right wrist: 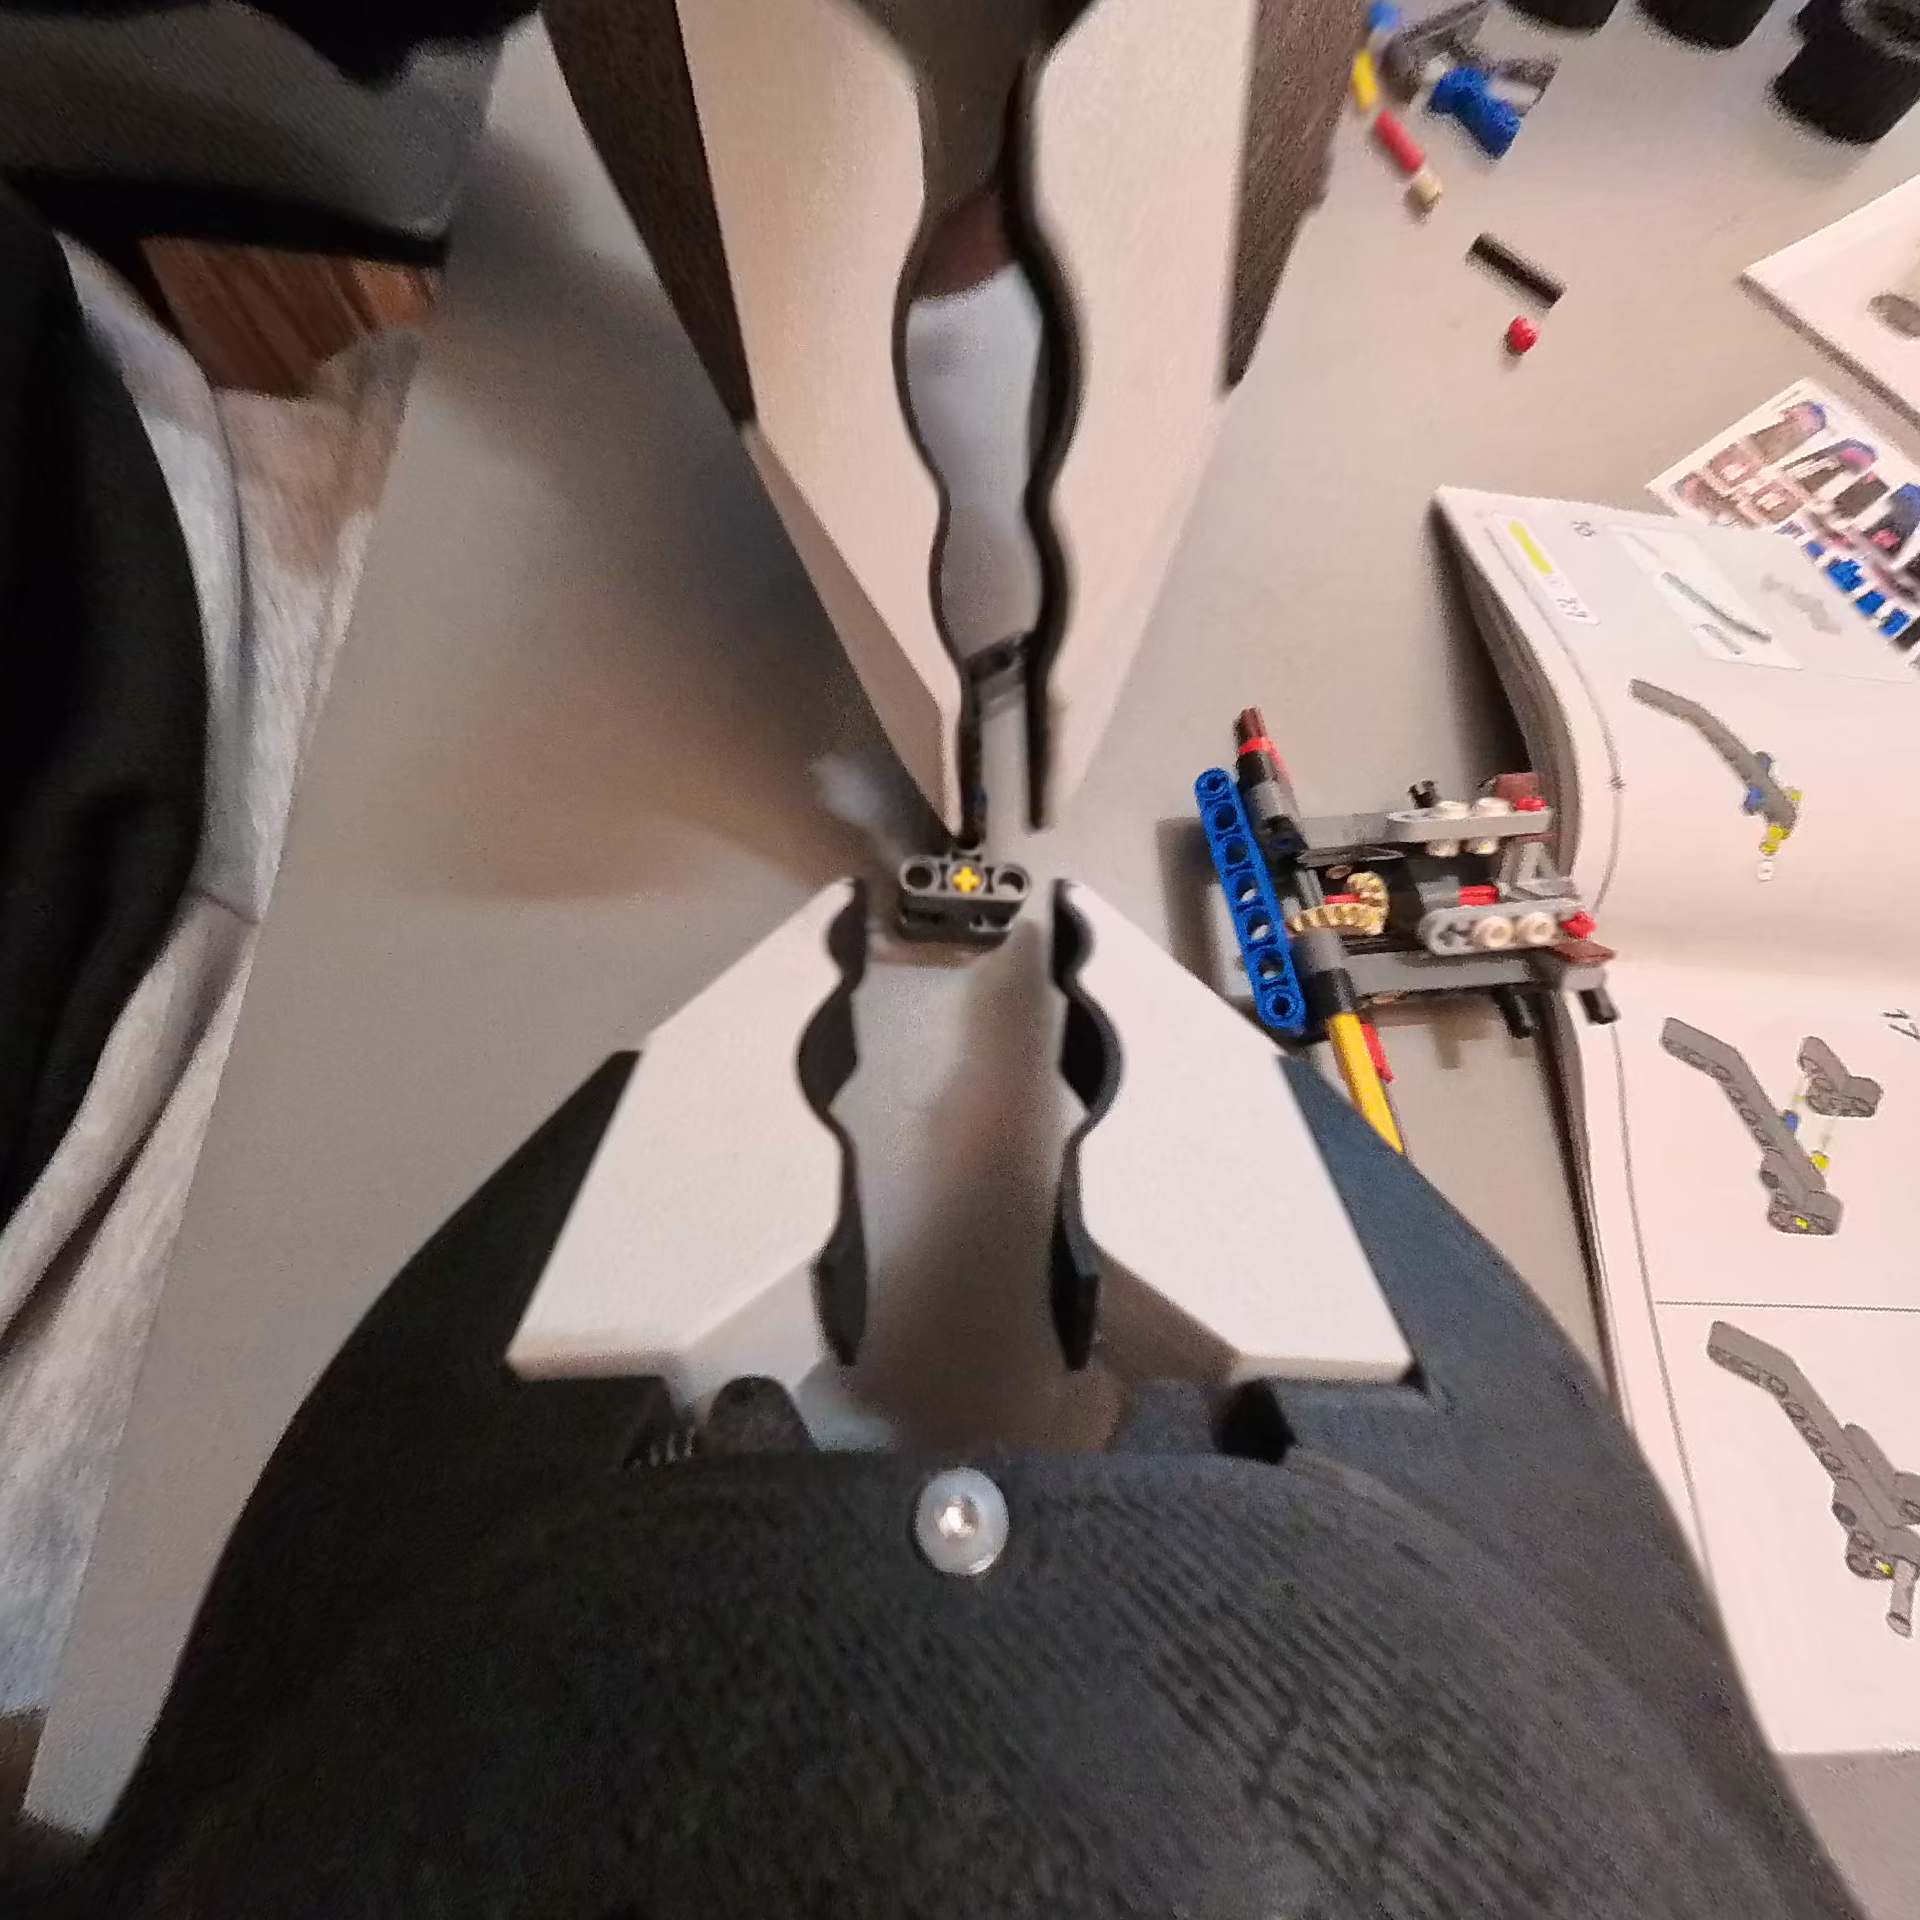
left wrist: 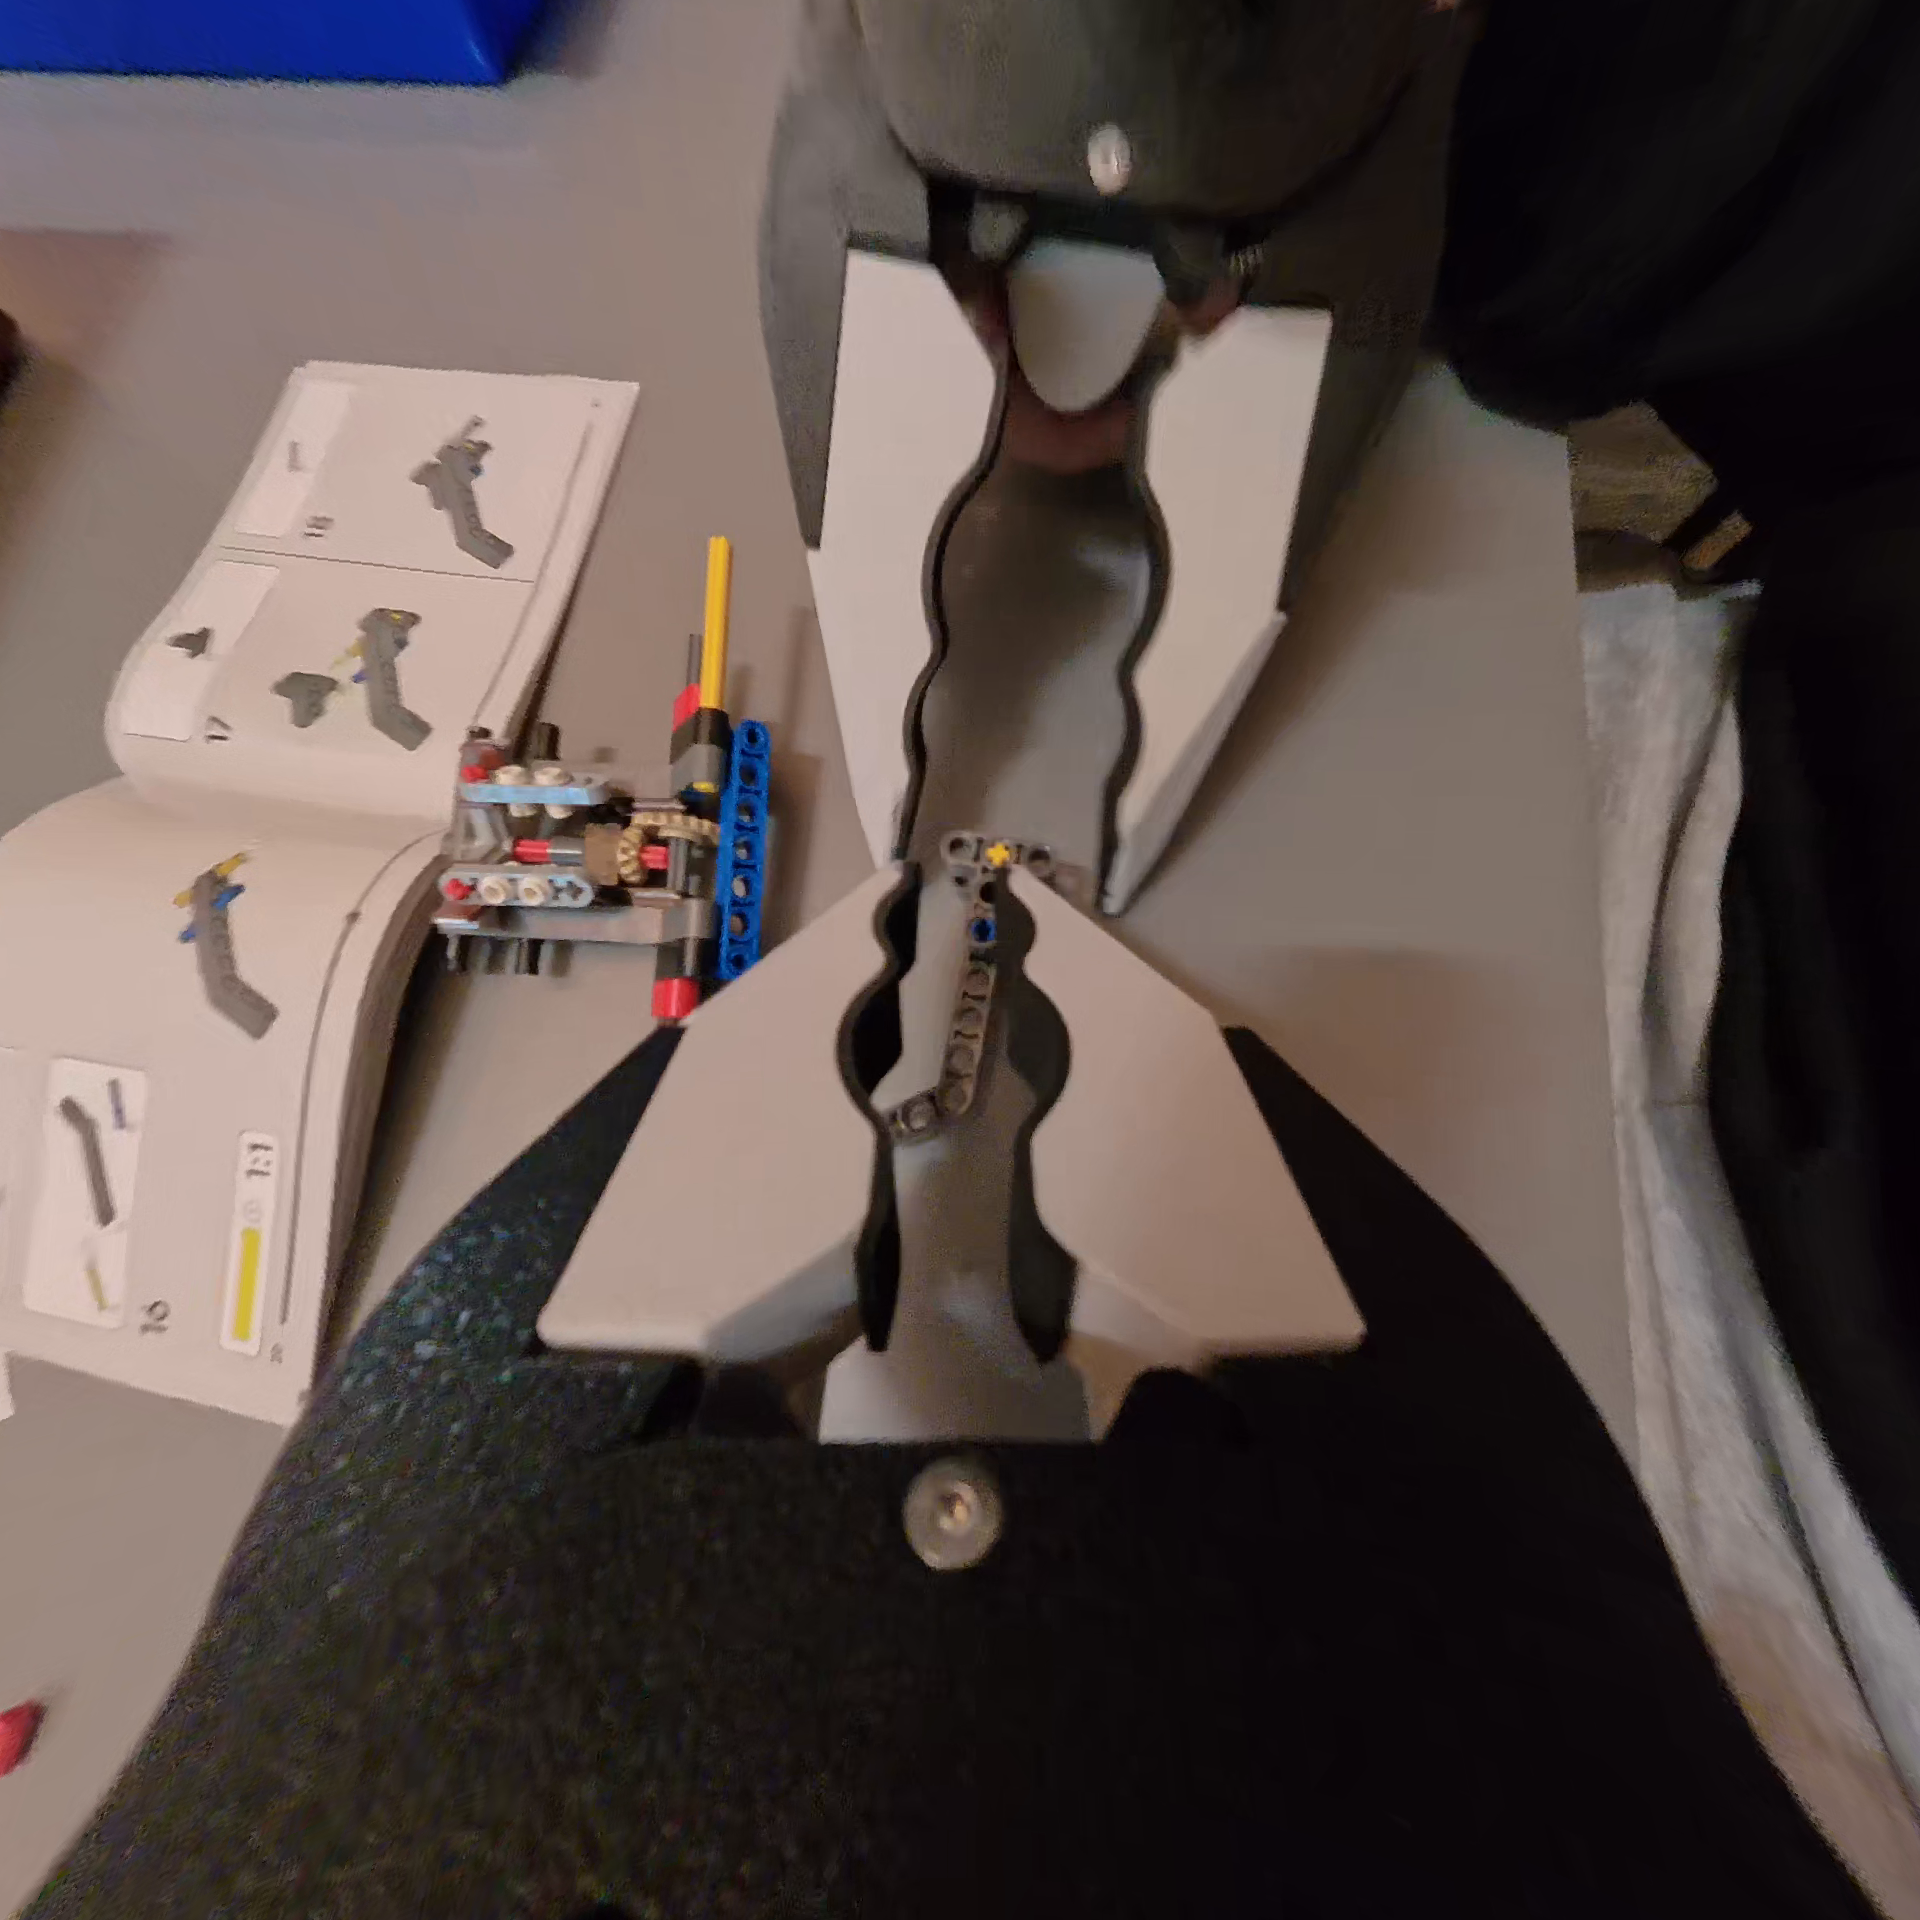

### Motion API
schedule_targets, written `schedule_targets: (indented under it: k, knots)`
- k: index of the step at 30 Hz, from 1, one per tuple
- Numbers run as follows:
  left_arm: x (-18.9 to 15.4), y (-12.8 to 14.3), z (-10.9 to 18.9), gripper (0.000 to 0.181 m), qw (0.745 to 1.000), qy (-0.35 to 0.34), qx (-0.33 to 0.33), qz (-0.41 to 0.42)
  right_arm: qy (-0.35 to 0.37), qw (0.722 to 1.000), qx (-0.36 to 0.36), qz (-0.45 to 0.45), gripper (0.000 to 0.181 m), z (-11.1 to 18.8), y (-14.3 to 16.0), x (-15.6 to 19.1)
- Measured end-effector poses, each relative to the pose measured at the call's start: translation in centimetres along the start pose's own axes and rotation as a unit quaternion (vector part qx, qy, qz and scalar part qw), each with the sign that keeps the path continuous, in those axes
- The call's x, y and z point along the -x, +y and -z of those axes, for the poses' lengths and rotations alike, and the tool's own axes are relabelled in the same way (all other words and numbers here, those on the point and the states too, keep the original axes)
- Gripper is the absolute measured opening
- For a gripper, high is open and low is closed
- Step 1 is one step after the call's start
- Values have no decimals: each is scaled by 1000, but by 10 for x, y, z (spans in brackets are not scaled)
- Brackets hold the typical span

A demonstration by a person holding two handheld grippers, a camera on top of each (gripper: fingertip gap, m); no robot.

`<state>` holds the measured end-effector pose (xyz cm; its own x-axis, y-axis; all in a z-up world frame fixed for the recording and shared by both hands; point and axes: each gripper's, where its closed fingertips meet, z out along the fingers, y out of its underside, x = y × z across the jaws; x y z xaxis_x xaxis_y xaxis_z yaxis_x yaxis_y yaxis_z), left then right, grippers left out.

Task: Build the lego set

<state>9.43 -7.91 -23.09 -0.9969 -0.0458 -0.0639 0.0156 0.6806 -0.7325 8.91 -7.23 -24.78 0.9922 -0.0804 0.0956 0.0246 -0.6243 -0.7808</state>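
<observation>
A dark grey bent liftarm (left wrist: 971, 1018) sits between the fingers of my left gripper (left wrist: 961, 883), which is shut on it. At its far end is a grey three-hole connector (left wrist: 997, 854) with a yellow axle end. In the right wrist view the connector (right wrist: 964, 894) sits between the tips of my right gripper (right wrist: 956, 894), which is open, with small gaps on both sides. The left gripper (right wrist: 1000, 821) comes in from above there, with the liftarm (right wrist: 982, 717) seen edge-on. The right gripper (left wrist: 1006, 875) faces mine from the top of the left wrist view.
The partly built model (left wrist: 613, 852) with blue beam and yellow axle lies by the open instruction booklet (left wrist: 343, 644); both show in the right wrist view (right wrist: 1403, 904) (right wrist: 1714, 1039). Loose parts (right wrist: 1455, 94) lie at the back. A blue box (left wrist: 260, 42) is far left. Grey table (left wrist: 1351, 935).
</observation>
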Motion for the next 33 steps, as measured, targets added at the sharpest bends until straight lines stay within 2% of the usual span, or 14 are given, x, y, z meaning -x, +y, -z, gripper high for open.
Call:
schedule_targets:
  k: [1, 3, 5, 7, 9, 11, 14, 17, 21, 24, 27, 30, 33]
  knots:
    - [1, -3, 3, 15, 1000, -7, -7, 0, 1, 1000, 13, 8, 47, -2, 4, 1]
    - [-2, -4, 7, 23, 1000, -10, -1, -5, 7, 1000, 4, 16, 52, 0, 2, 1]
    - [-2, 3, 6, 27, 998, -25, 35, -39, 9, 1000, -12, 12, 56, 4, -2, -1]
    - [-1, 11, 1, 32, 994, -40, 75, -70, 7, 1000, -25, 7, 54, 7, -4, -1]
    - [-2, 13, -6, 27, 993, -34, 87, -77, 7, 1000, -25, 5, 52, 9, -3, -2]
    - [-4, 15, -13, 7, 992, -24, 95, -77, 4, 1000, -14, 9, 51, 8, 1, 0]
    - [-5, 16, -14, 4, 995, 1, 95, -34, 13, 1000, 9, 22, 53, 7, 9, -1]
    - [-9, 14, -6, 5, 995, 64, 59, 51, 31, 999, -8, 40, 56, 11, 6, -4]
    - [-8, -3, 14, 5, 963, 165, -27, 210, 58, 993, -52, 92, 61, 16, -7, -6]
    - [-20, -11, 30, 5, 918, 274, -56, 281, 88, 982, -86, 140, 60, 19, -25, -6]
    - [-33, -9, 34, 5, 892, 340, -50, 293, 89, 977, -121, 151, 62, 21, -41, -1]
    - [-45, -14, 37, 5, 876, 387, -53, 281, 53, 973, -156, 159, 51, 21, -55, 14]
    - [-45, -18, 35, 4, 870, 400, -63, 282, 30, 977, -143, 155, 38, 15, -51, 20]
